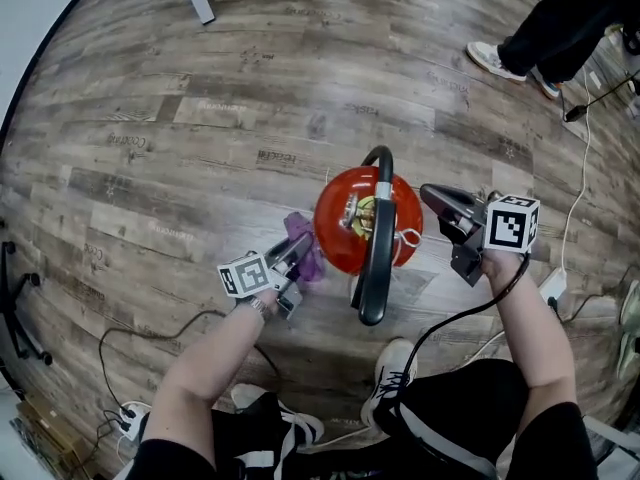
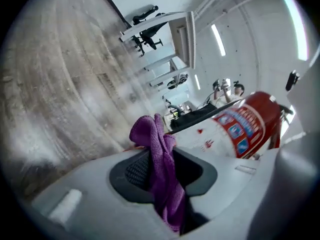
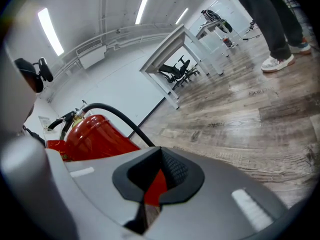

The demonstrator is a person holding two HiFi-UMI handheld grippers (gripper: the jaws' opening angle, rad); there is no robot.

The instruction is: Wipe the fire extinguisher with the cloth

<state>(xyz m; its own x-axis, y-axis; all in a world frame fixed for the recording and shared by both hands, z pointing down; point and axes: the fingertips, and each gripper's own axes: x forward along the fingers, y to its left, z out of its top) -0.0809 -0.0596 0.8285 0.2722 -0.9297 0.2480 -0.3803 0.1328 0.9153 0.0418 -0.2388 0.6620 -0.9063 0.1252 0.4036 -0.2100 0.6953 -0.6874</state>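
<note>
The left gripper (image 2: 161, 171) is clamped on a purple cloth (image 2: 152, 134). The cloth is pinched between its dark ribbed pads, bunches up above the jaws and trails down below them. The right gripper (image 3: 159, 176) has its jaws closed together with nothing between them; the red in the small gap by the pads is the extinguisher behind.

In the head view the left gripper (image 1: 288, 260) holds the cloth (image 1: 306, 240) at the left flank of the red fire extinguisher (image 1: 350, 218). Whether the cloth touches the body cannot be told. The right gripper (image 1: 432, 196) sits just beside the extinguisher's right side.

The extinguisher stands upright on the wood-plank floor (image 1: 250, 98) between the two grippers. Its black hose (image 1: 378, 248) arches over the top and hangs down toward the person's shoe (image 1: 392, 368). The left gripper view shows the labels on its body (image 2: 245, 126).

Further out, cables (image 1: 578, 168) run across the floor and another person's legs (image 1: 560, 28) stand at the upper right. The right gripper view shows a white table (image 3: 170, 54) with an office chair (image 3: 177, 69) beneath it.
</note>
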